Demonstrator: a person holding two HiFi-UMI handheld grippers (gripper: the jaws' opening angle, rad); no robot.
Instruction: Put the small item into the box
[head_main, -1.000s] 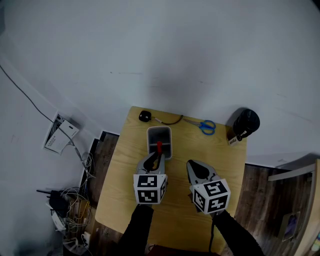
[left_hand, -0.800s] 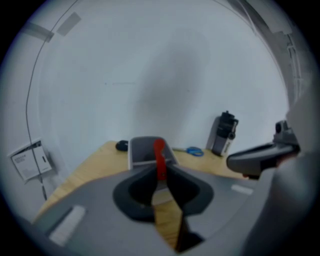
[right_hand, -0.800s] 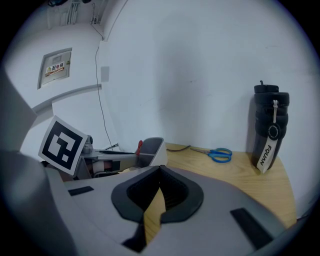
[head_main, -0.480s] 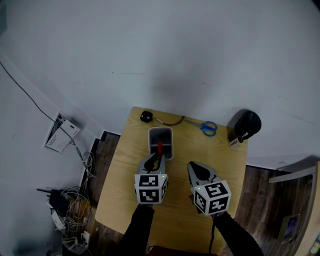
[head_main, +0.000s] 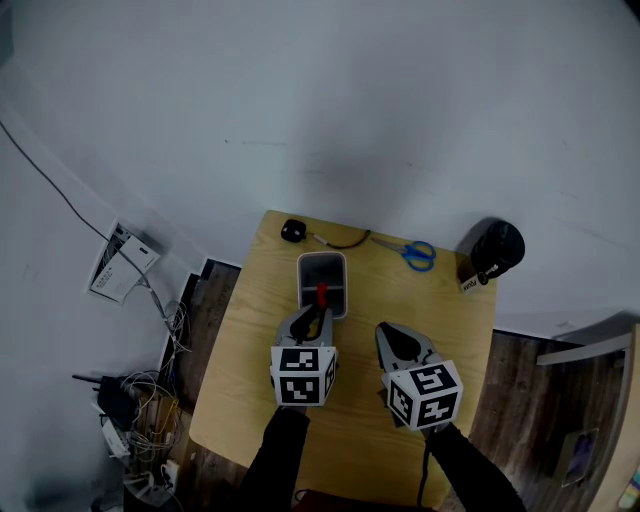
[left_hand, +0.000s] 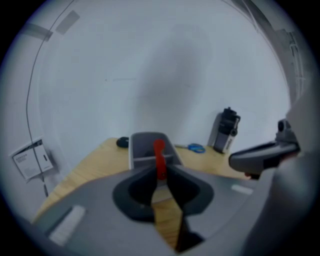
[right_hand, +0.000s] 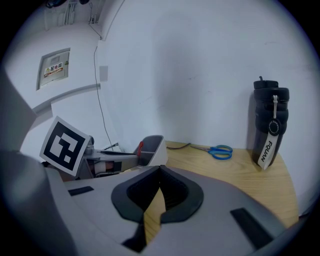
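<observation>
Left tool (head_main: 318, 320) pinches small red item (head_main: 321, 294) over near end of grey box (head_main: 300, 282) on desk (head_main: 445, 320). Right tool (head_main: 385, 330), jaws together on nothing, near box's right side.

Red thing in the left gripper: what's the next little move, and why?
Probably nudge the left gripper slightly forward and down, then open it. Its jaws are shut on the red item, which the head view shows over the near end of the box, so a release there should drop it inside.
</observation>
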